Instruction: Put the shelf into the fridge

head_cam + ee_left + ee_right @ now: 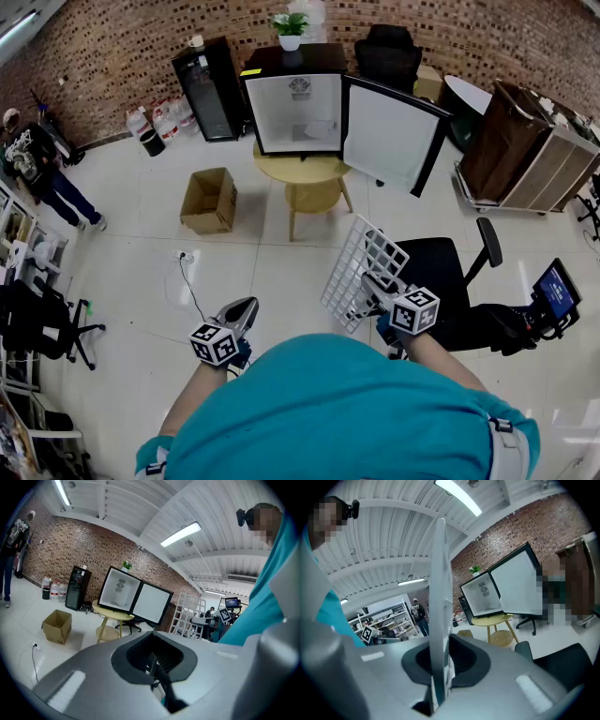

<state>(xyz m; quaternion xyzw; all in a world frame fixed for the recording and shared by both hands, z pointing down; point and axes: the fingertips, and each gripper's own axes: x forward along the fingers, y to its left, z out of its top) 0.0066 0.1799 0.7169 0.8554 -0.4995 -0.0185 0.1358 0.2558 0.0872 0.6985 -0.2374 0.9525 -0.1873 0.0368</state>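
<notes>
The place looks like an office-style lab or workroom. Ahead of the left gripper (246,306) and right gripper (373,283), a brick wall (112,56) bounds a white tiled floor (141,253). A black office chair (441,267) stands just beside the right gripper. Storage racks (17,230) stand well off the left gripper's outer side, and strip lights (180,534) hang overhead.

A brick wall (103,66) is seen at the far side, above a glossy white floor (131,272). A round wooden table (302,174) is placed mid-room, with a cardboard box (211,200) on the floor to its left. A black cabinet (211,89) is set against the wall, and a brown cabinet (525,150) at the right. Strip lights (180,534) are lit on a white ribbed ceiling (122,503).
</notes>
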